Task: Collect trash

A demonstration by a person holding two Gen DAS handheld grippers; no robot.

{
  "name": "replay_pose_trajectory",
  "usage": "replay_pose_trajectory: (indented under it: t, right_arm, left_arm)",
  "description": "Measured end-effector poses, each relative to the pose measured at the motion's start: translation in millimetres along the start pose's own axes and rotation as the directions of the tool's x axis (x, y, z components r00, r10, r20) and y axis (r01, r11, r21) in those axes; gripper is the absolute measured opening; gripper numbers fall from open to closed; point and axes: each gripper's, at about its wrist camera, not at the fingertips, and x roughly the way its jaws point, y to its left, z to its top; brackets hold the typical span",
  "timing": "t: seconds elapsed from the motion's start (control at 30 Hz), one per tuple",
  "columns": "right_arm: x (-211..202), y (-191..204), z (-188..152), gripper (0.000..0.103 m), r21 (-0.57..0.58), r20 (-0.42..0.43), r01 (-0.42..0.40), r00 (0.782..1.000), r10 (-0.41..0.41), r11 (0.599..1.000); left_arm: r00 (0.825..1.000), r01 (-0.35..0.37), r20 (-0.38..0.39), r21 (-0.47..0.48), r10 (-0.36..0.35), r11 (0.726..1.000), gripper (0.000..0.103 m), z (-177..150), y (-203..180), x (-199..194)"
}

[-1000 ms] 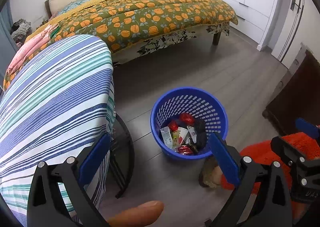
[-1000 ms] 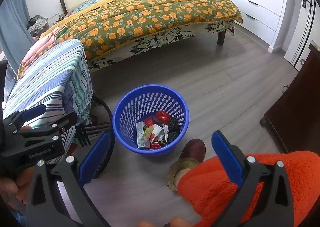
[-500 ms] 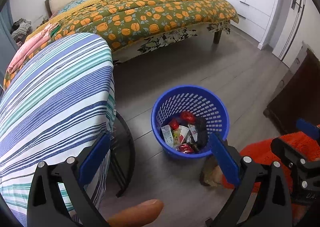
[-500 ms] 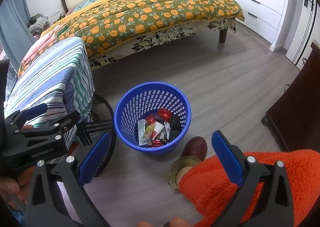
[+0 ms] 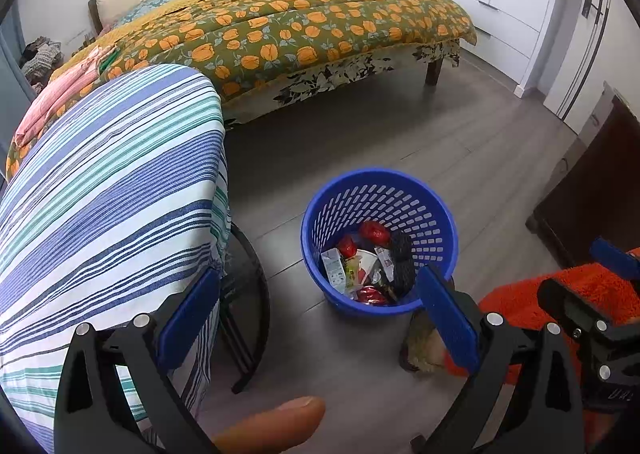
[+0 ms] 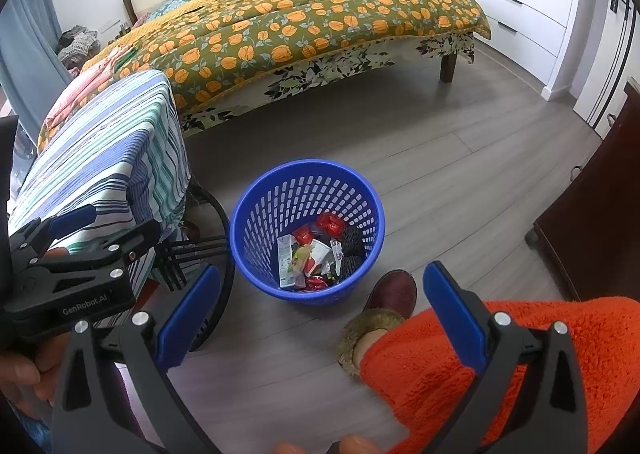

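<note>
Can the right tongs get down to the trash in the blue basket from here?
Probably yes: the right tongs are open and empty, the basket has no lid, and nothing lies between them and the trash.

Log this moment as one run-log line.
left tool: open, empty | right tool: open, empty | blue basket: on floor, holds wrappers
</note>
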Motion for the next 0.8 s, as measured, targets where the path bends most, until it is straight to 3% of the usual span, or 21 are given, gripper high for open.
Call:
replay_pose_trajectory:
  t: [0.8]
  right_arm:
    - [4.4, 2.3, -1.4, 0.098, 0.001, -0.01, 0.001, 1.0, -0.001, 1.0]
  left_arm:
    - [1.0, -0.001, -0.002, 0.001, 0.001, 1.0, 0.098, -0.6, -3.1, -0.2]
